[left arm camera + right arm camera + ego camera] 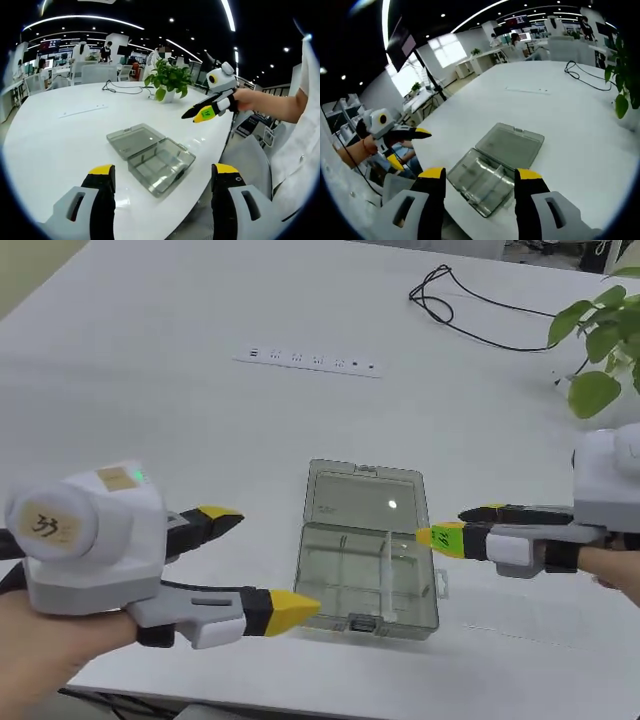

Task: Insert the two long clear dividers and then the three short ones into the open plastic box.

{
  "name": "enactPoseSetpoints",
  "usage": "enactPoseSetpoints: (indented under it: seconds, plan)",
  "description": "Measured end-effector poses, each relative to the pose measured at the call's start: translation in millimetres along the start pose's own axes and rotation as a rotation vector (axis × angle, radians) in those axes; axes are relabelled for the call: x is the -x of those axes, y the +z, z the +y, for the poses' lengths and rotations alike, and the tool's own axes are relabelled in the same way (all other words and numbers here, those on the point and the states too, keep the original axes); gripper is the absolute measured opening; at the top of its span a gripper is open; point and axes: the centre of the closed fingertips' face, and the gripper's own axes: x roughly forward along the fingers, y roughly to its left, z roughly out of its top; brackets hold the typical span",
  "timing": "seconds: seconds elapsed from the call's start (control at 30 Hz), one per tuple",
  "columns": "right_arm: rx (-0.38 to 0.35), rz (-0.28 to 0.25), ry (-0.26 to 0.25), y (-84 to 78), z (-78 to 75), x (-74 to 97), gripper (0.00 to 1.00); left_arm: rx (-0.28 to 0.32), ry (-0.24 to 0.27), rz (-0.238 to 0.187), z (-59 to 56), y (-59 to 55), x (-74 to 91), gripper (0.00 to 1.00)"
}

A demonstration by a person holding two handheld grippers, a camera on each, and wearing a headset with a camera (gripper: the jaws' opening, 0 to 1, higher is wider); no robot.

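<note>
The open plastic box (318, 580) lies near the table's front edge, its smoky lid (365, 495) flat behind it. Clear dividers (388, 562) stand inside the tray; how many I cannot tell. My left gripper (272, 562) hovers left of the box, open and empty. My right gripper (450, 525) hangs at the box's right edge, open and empty. In the left gripper view the box (172, 150) lies beyond the open left gripper (164, 172), with the right gripper (200, 114) above it. In the right gripper view the box (470, 172) sits ahead of the open right gripper (480, 175), and the left gripper (410, 147) is off to its left.
A white power strip (308, 359) lies on the white table (150, 390) far behind the box. A black cable (450, 305) coils at the back right beside a potted plant (600, 340). The table's front edge runs just below the box.
</note>
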Motion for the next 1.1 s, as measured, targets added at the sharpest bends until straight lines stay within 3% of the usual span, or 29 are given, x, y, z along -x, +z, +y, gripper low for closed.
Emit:
enactPoseSetpoints:
  seconds: [0.07,0.1,0.17,0.27,0.43,0.57,0.77,0.87,0.97,1.1]
  plan:
    - [0.002,0.004,0.009,-2.1,1.5,8.4,0.59,0.003,0.012,0.003,0.0,-2.2,-0.1,0.79]
    - [0.085,-0.038,0.032,4.3,4.7,11.2,0.61,0.003,0.018,0.005,0.9,-3.5,-0.2,0.79]
    - [0.148,0.004,0.037,-5.0,5.6,16.7,0.68,0.006,0.033,0.012,3.1,-6.9,-0.1,0.79]
    - [0.214,-0.019,0.063,-8.7,11.0,23.1,0.74,0.008,0.052,0.021,6.3,-10.7,1.1,0.79]
    - [0.25,-0.047,0.091,-16.5,15.0,29.6,0.82,0.0,0.082,0.062,13.6,-22.1,4.5,0.79]
    - [0.303,-0.066,0.106,-26.9,15.2,34.5,0.86,0.003,0.113,0.102,26.0,-34.9,7.4,0.79]
    - [0.335,-0.084,0.104,-43.2,6.3,42.8,0.89,-0.038,0.182,0.245,44.5,-63.6,11.0,0.76]
    - [0.346,-0.092,0.1,-51.1,2.6,47.5,0.9,-0.03,0.223,0.346,56.2,-86.9,10.3,0.71]
    - [0.365,-0.083,0.102,-60.9,0.8,49.2,0.91,-0.057,0.246,0.419,66.3,-101.7,6.6,0.68]
    - [0.36,-0.089,0.104,-65.6,0.6,50.7,0.91,-0.064,0.275,0.473,76.8,-112.7,0.7,0.62]
